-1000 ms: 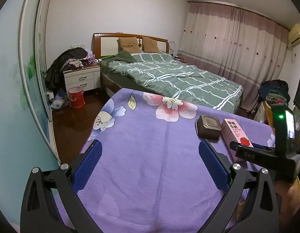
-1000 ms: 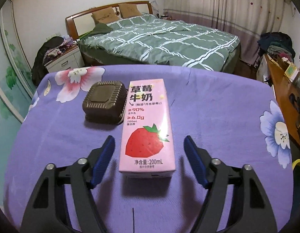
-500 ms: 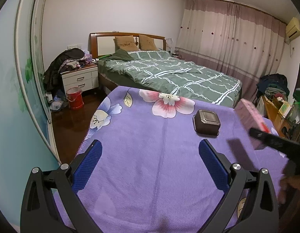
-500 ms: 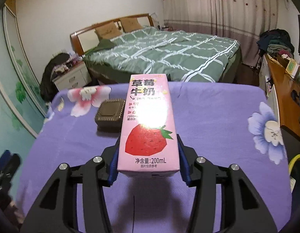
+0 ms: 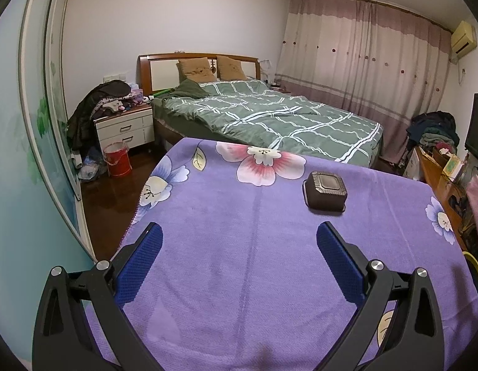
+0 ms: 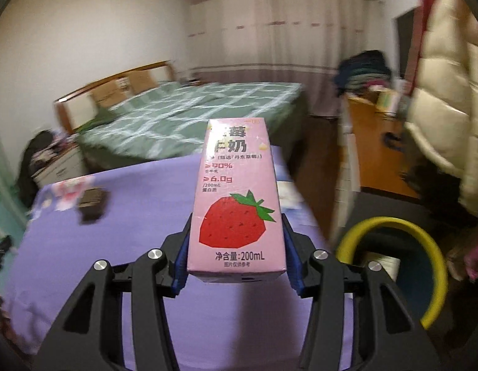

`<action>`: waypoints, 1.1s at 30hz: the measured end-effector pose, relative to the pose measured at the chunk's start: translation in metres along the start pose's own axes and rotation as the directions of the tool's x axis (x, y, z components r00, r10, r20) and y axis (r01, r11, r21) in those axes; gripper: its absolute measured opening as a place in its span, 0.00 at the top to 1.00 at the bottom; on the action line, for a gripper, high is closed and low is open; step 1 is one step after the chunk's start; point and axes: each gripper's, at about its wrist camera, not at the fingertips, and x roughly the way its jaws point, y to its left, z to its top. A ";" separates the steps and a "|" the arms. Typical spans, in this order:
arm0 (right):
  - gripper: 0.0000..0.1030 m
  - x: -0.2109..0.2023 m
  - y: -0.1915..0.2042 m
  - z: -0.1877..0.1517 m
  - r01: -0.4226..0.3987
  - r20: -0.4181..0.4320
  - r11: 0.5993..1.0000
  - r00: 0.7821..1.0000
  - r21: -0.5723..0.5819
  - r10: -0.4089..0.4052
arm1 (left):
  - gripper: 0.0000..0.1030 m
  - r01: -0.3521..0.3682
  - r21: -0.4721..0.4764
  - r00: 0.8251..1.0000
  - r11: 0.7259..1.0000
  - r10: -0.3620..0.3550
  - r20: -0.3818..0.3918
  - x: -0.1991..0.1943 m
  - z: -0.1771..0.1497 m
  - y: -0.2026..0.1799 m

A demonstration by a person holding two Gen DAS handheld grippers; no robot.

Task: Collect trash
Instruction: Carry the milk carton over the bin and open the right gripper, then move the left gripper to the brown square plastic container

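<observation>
My right gripper (image 6: 236, 253) is shut on a pink strawberry milk carton (image 6: 236, 204) and holds it above the right edge of the purple-covered table (image 6: 115, 262). A bin with a yellow rim (image 6: 393, 266) stands on the floor just right of the carton; its rim also shows in the left wrist view (image 5: 475, 272). A dark brown plastic box (image 5: 326, 192) lies upside down on the table, and it also shows blurred in the right wrist view (image 6: 92, 202). My left gripper (image 5: 239, 256) is open and empty over the table (image 5: 239, 278), well short of the box.
A bed with a green checked cover (image 5: 270, 117) lies beyond the table. A nightstand (image 5: 124, 131) and a red bucket (image 5: 117, 159) stand at the left. A wooden desk (image 6: 372, 142) and a person in a cream jacket (image 6: 449, 108) are at the right.
My right gripper shut on the milk carton, lifted it off the table and swung it right toward the yellow-rimmed bin. The left gripper stayed open and rose a little.
</observation>
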 end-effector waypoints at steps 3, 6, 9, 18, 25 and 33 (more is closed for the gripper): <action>0.53 -0.002 -0.044 -0.007 0.087 -0.001 0.994 0.996 0.064 -0.087 | 0.05 0.000 0.003 1.000 1.000 0.000 0.000 0.000 0.000 0.000; 0.53 -0.003 -0.083 -0.012 0.158 -0.024 0.979 0.987 0.125 -0.157 | 0.05 -0.001 0.001 1.000 1.000 0.001 -0.001 0.000 -0.001 0.000; 0.53 -0.001 -0.116 -0.017 0.221 -0.048 0.960 0.975 0.171 -0.216 | 0.05 -0.003 0.007 1.000 1.000 0.003 -0.007 0.002 -0.001 0.000; 0.39 0.011 -0.163 -0.029 0.384 -0.106 0.887 0.923 0.256 -0.369 | 0.05 0.001 0.026 1.000 1.000 0.000 -0.015 0.003 -0.003 -0.003; 0.34 0.007 -0.126 -0.031 0.329 0.003 0.917 0.941 0.225 -0.338 | 0.05 0.008 0.039 1.000 0.999 -0.007 -0.023 0.005 -0.003 -0.006; 0.34 0.004 -0.107 -0.031 0.307 0.045 0.935 0.947 0.177 -0.319 | 0.05 0.023 0.094 0.997 0.995 -0.016 -0.082 0.015 -0.001 -0.027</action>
